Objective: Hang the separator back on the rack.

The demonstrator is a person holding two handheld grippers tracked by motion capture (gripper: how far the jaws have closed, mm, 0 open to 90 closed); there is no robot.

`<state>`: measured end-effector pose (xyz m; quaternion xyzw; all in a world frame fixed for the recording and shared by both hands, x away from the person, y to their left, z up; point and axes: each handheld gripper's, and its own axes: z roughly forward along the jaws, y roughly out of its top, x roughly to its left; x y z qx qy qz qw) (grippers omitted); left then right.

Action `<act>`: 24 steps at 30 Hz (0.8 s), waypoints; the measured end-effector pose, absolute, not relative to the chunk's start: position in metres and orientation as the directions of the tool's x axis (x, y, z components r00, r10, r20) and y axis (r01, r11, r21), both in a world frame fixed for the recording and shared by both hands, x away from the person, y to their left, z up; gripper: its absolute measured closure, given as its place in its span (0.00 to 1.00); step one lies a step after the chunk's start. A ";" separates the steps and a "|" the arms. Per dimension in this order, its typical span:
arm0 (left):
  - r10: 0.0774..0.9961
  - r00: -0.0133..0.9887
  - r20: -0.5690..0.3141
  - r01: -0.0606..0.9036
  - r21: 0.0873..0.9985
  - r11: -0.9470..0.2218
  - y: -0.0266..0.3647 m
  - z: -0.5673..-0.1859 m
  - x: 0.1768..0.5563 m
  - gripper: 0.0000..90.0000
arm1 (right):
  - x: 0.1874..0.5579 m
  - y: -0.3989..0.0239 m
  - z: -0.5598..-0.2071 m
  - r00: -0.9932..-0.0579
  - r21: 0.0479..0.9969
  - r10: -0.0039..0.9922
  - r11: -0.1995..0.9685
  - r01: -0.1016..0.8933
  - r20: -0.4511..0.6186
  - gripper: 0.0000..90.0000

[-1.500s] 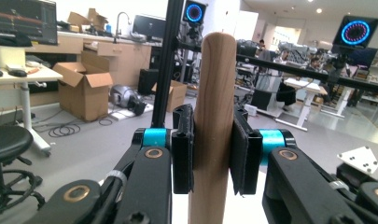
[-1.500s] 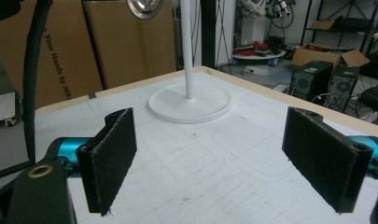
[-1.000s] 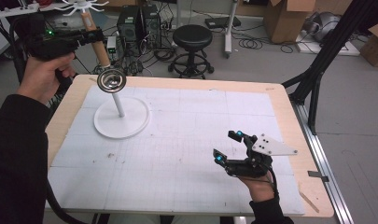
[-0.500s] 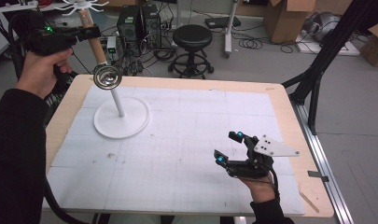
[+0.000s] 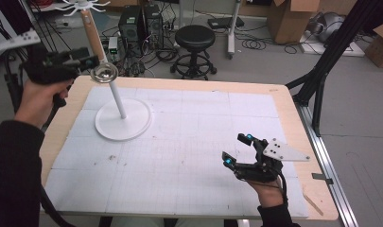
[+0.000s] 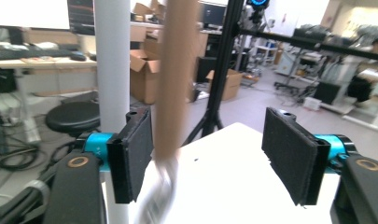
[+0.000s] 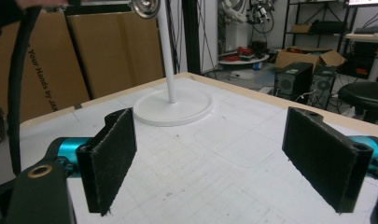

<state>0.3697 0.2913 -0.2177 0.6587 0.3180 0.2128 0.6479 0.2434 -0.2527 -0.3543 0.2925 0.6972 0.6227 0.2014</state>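
Note:
A ladle with a wooden handle (image 5: pixel 94 38) and a steel bowl (image 5: pixel 104 73) slants down from the white hooks at the top of the stand. The stand's pole (image 5: pixel 117 97) rises from a round white base (image 5: pixel 132 127) on the table's far left. My left gripper (image 5: pixel 87 61) is level with the handle's lower end; its jaws have just been opening. In the left gripper view the blurred handle (image 6: pixel 175 70) passes between the pads, close to the left one and well clear of the right. My right gripper (image 5: pixel 237 149) rests open and empty near the front right.
A white gridded mat (image 5: pixel 189 142) covers the wooden table (image 5: pixel 283 94). Behind the table stand a black stool (image 5: pixel 195 38) and computer cases (image 5: pixel 139 23). Black frame legs (image 5: pixel 321 80) rise at the right.
The left jaws, shut on the ladle's handle before, now stand apart from it. The left hand has dropped lower. The right hand has kept still.

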 end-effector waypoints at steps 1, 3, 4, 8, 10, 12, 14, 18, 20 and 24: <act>0.703 0.700 -0.127 0.145 0.989 0.035 0.292 -0.225 0.364 0.33 | 0.243 -0.254 -0.354 -0.744 0.986 0.662 0.049 0.158 0.087 0.18; 0.707 0.696 -0.122 0.148 0.989 0.025 0.293 -0.240 0.352 0.31 | 0.243 -0.258 -0.354 -0.738 0.986 0.669 0.046 0.160 0.089 0.19; 0.709 0.694 -0.124 0.144 0.989 0.032 0.294 -0.247 0.347 0.29 | 0.242 -0.259 -0.354 -0.734 0.986 0.673 0.043 0.162 0.091 0.18; 0.691 0.708 -0.149 0.155 0.986 0.054 0.295 -0.270 0.325 0.27 | 0.240 -0.267 -0.355 -0.720 0.984 0.688 0.044 0.171 0.094 0.18; 0.680 0.716 -0.160 0.154 0.986 0.069 0.296 -0.280 0.315 0.27 | 0.239 -0.271 -0.356 -0.713 0.984 0.695 0.043 0.175 0.097 0.19; 0.674 0.717 -0.177 0.157 0.983 0.092 0.297 -0.288 0.306 0.25 | 0.237 -0.274 -0.357 -0.704 0.982 0.703 0.041 0.184 0.103 0.18; 0.665 0.726 -0.175 0.140 0.984 0.106 0.298 -0.297 0.294 0.21 | 0.236 -0.277 -0.359 -0.698 0.981 0.708 0.040 0.189 0.106 0.19; 0.663 0.731 -0.162 0.117 0.987 0.112 0.298 -0.310 0.277 0.19 | 0.233 -0.281 -0.361 -0.678 0.979 0.729 0.056 0.195 0.093 0.18; 0.670 0.729 -0.143 0.102 0.990 0.100 0.295 -0.320 0.267 0.19 | 0.231 -0.283 -0.363 -0.667 0.977 0.740 0.068 0.201 0.085 0.18; 0.668 0.731 -0.139 0.109 0.990 0.087 0.284 -0.343 0.256 0.19 | 0.229 -0.285 -0.369 -0.642 0.974 0.763 0.076 0.214 0.082 0.19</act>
